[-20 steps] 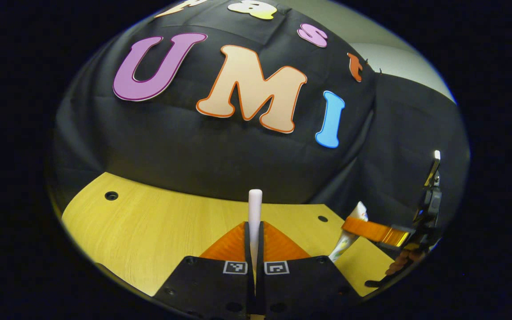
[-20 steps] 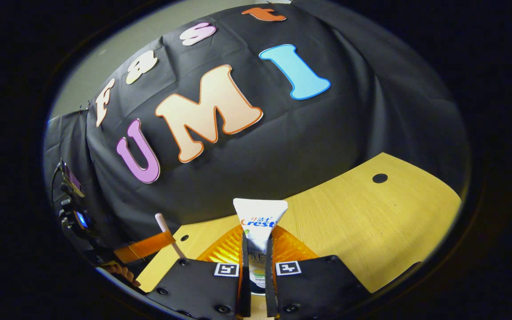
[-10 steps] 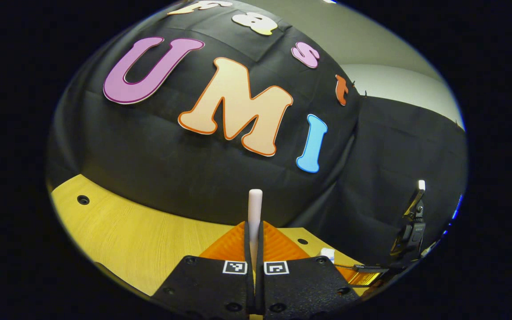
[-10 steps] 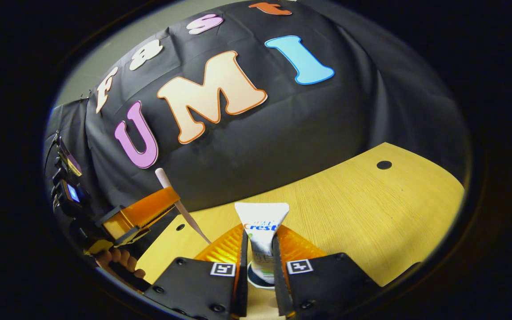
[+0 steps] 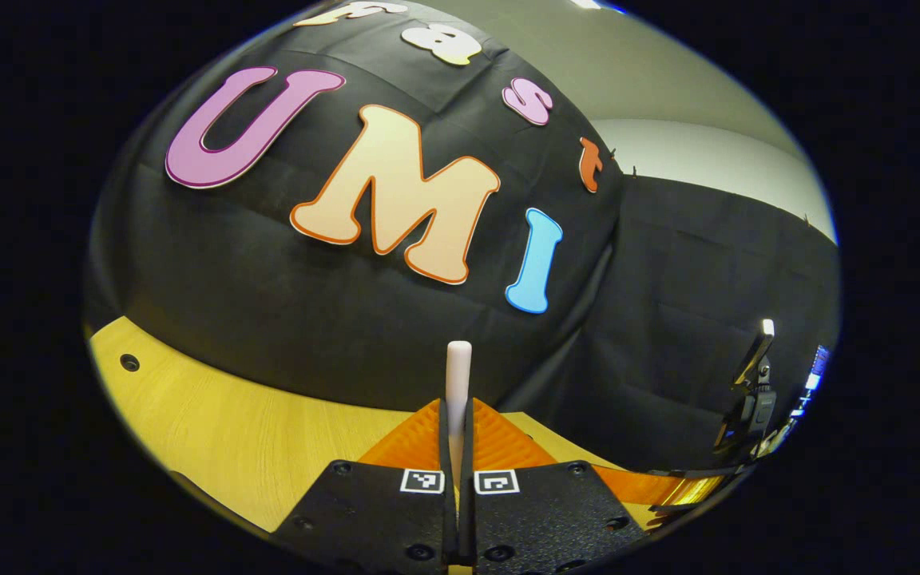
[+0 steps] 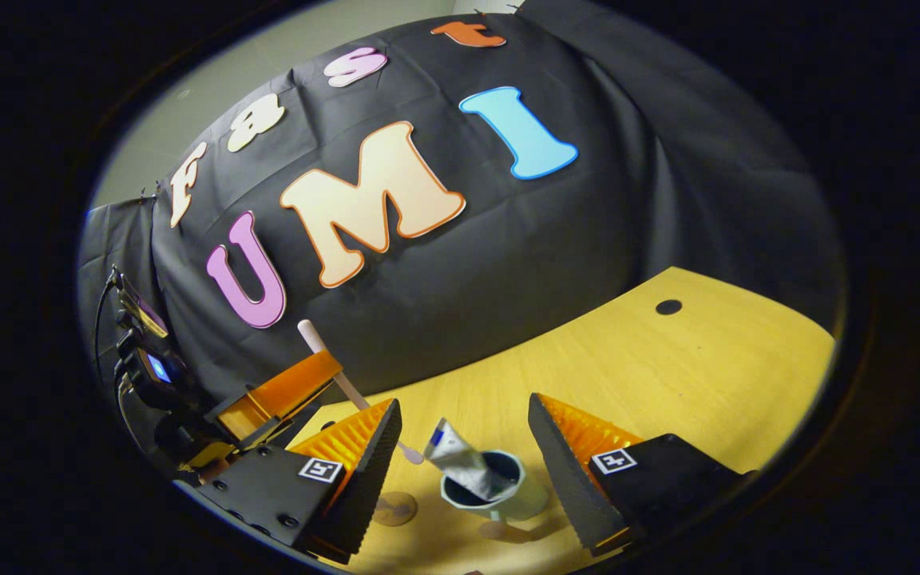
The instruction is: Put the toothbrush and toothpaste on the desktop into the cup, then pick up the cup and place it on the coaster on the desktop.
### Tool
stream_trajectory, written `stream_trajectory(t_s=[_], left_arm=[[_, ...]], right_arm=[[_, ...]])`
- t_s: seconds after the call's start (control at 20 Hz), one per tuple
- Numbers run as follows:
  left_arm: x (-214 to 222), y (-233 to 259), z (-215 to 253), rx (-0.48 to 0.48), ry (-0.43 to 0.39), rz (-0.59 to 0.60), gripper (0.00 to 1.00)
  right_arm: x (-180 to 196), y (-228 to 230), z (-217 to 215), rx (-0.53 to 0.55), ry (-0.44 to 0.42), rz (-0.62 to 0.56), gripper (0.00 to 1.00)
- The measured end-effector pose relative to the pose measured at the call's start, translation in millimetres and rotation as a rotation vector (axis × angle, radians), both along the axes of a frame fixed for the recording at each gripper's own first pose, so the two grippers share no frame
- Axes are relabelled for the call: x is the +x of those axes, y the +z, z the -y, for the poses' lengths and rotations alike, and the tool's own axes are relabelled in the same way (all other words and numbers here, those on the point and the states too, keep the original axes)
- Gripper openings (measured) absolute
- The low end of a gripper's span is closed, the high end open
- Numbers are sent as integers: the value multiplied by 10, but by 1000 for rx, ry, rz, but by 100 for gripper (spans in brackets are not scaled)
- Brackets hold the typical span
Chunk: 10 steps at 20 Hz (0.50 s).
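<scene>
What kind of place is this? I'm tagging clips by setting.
Probably a staged recording booth, not a home: a black cloth wall hangs behind a bare wooden desktop with drilled holes, which carries just a cup holding toothpaste.

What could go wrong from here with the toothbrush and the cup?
The toothpaste leans across the cup's mouth, so the toothbrush held by the left gripper may strike it on entry. The open right gripper straddles the cup and could knock it. The brush is pinched low, so it may pivot.
</scene>
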State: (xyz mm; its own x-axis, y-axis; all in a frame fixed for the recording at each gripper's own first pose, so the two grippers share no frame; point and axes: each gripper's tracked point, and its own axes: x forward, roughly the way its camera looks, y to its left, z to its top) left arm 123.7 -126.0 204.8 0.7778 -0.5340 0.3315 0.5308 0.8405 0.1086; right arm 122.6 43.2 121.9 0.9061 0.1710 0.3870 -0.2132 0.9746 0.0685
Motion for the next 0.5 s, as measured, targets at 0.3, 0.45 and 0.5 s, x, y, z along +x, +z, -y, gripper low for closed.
stream_trajectory(t_s=[0.3, 0.45, 0.5], left_arm=[[-13, -218, 306, 41, -59, -29, 0], [14, -403, 411, 81, -68, -42, 0], [25, -488, 386, 95, -58, -43, 1]], right_arm=[[-213, -59, 417, 28, -72, 6, 97], [-263, -167, 556, 33, -98, -2, 97], [-280, -201, 597, 26, -108, -6, 97]])
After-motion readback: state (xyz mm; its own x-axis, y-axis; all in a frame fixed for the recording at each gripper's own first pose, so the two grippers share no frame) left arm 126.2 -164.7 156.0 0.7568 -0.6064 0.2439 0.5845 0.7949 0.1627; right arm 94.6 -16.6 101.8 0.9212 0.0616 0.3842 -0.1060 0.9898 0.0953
